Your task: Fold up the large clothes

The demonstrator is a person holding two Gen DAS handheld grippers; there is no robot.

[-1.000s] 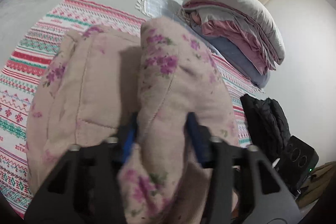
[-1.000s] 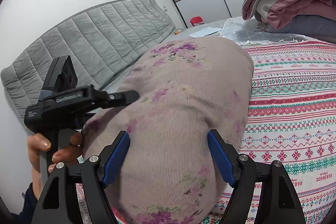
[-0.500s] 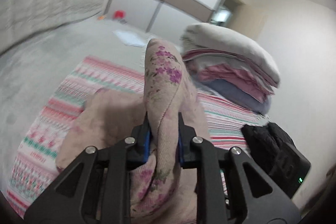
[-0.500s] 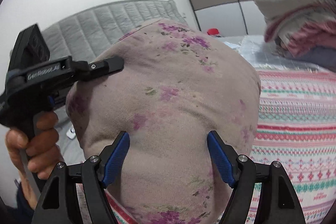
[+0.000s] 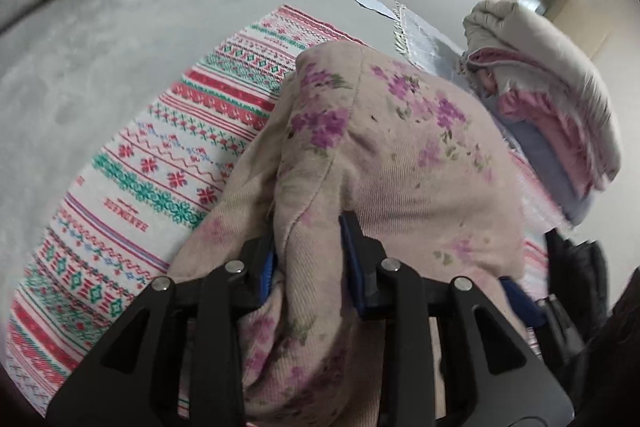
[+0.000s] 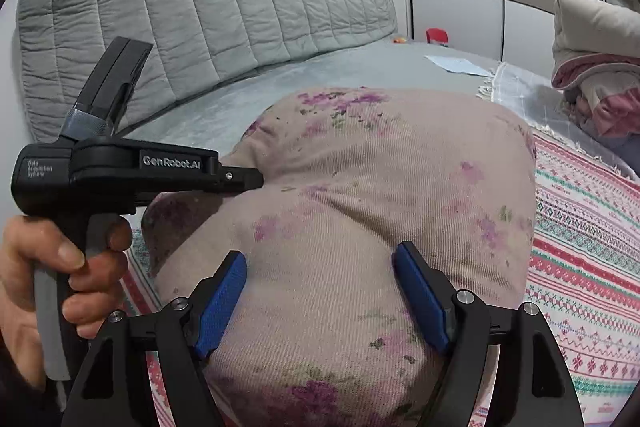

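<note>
A large pink garment with purple flowers [image 5: 400, 163] is bunched over the patterned blanket [image 5: 168, 163] on the bed. My left gripper [image 5: 310, 247] is shut on a thick fold of the garment. In the right wrist view the garment [image 6: 380, 187] bulges between my right gripper's [image 6: 320, 291] blue pads [image 6: 222, 299], which stand wide apart around the cloth. The left gripper [image 6: 244, 183] shows there at the left, held in a hand, its tip buried in the fabric.
A stack of folded bedding [image 5: 560, 99] sits at the right of the bed. A grey padded headboard [image 6: 200, 39] runs behind. A black bag [image 5: 576, 291] lies beyond the bed's right edge. White paper [image 6: 456, 63] and a red item [image 6: 437, 35] lie far back.
The left gripper closed on the fold, lifted it, then lowered and tilted down toward the blanket. The garment rose and then sank in the right wrist view. The right jaws stayed wide.
</note>
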